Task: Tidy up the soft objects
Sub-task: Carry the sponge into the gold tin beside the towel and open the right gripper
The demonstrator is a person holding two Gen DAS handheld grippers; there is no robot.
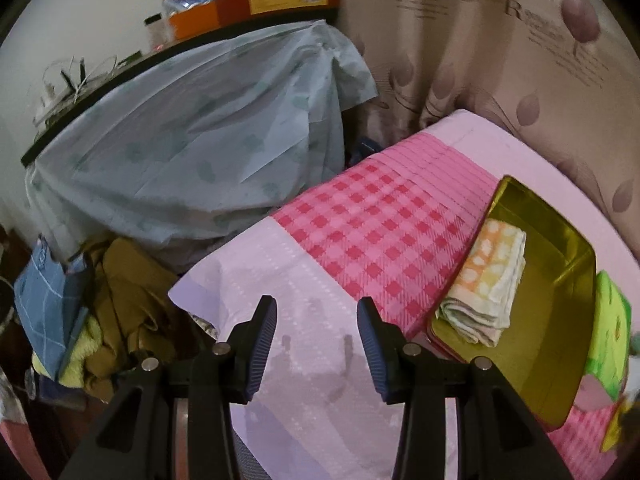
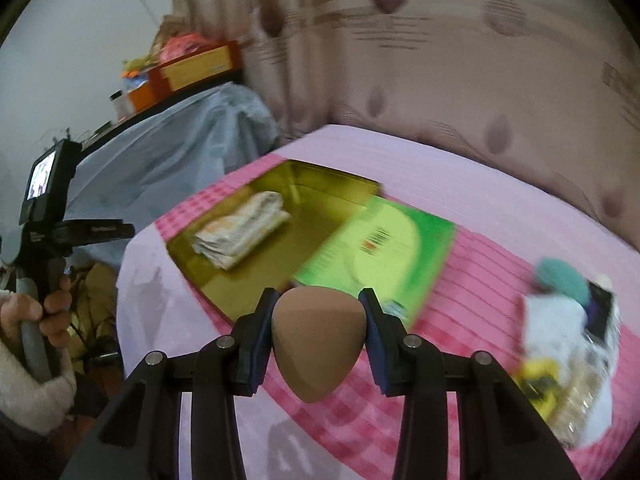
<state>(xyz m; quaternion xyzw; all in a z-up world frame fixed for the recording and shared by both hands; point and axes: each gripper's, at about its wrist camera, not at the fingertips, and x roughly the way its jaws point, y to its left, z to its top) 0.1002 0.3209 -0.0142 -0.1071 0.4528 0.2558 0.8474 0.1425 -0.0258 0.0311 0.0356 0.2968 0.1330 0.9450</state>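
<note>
My right gripper point(image 2: 318, 312) is shut on a tan teardrop makeup sponge point(image 2: 318, 340) and holds it above the pink checked cloth, just in front of the gold tin point(image 2: 224, 284). A folded pastel towel point(image 2: 240, 234) lies inside the tin; it also shows in the left wrist view point(image 1: 486, 280) inside the tin point(image 1: 560, 340). My left gripper point(image 1: 316, 320) is open and empty over the table's pale left end. In the right wrist view the left gripper's handle point(image 2: 48, 216) is held at the far left.
A green lid or box point(image 2: 380, 248) lies against the tin's right side. A teal soft item point(image 2: 564, 280) and white and yellow packets point(image 2: 560, 352) sit at the right. A clothes pile point(image 1: 104, 304) lies below the table's left. A covered shelf point(image 1: 200, 120) and a curtain stand behind.
</note>
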